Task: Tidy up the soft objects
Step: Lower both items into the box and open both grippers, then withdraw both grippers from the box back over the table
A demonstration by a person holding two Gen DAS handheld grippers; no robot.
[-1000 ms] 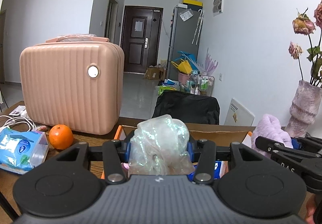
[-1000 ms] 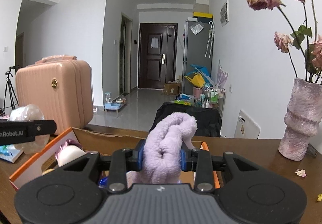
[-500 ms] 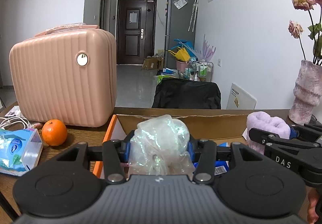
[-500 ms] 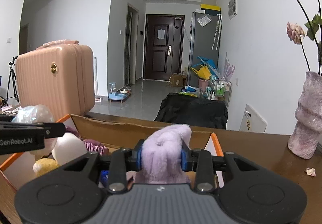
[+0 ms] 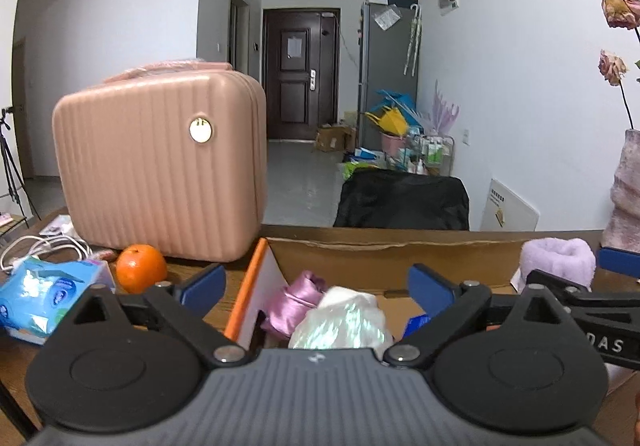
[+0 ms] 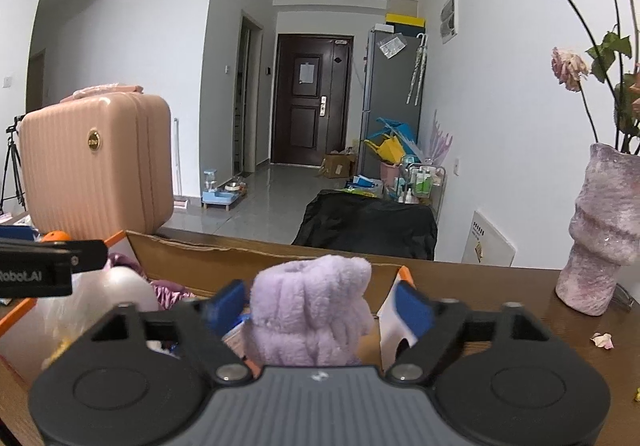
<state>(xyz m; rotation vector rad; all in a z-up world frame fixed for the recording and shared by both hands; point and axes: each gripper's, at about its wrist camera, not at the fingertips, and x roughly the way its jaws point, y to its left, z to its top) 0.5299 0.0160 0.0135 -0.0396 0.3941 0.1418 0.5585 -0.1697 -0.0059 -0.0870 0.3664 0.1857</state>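
Note:
An open cardboard box [image 5: 360, 246] with orange edges sits on the wooden table under both grippers. My left gripper [image 5: 316, 286] is opening, its blue pads wide apart. An iridescent plastic bag [image 5: 340, 322] lies loose below them in the box, beside a purple satin cloth [image 5: 296, 302]. My right gripper [image 6: 320, 308] is opening too. A fluffy lilac cloth [image 6: 312, 310] stands between its pads at the box's right end, and neither pad presses on it. In the left wrist view the lilac cloth [image 5: 556, 262] shows at the right.
A pink ribbed suitcase [image 5: 160, 169] stands left of the box, with an orange [image 5: 140, 274], a blue tissue pack [image 5: 48, 294] and white cables [image 5: 44, 246] before it. A mottled vase [image 6: 604, 234] of dried roses stands at the right. Petals [image 6: 602, 340] lie near it.
Both grippers have gone from shut to wide open. The plastic bag has dropped from the left pads into the box. The lilac cloth is released and sits lower at the box's right end.

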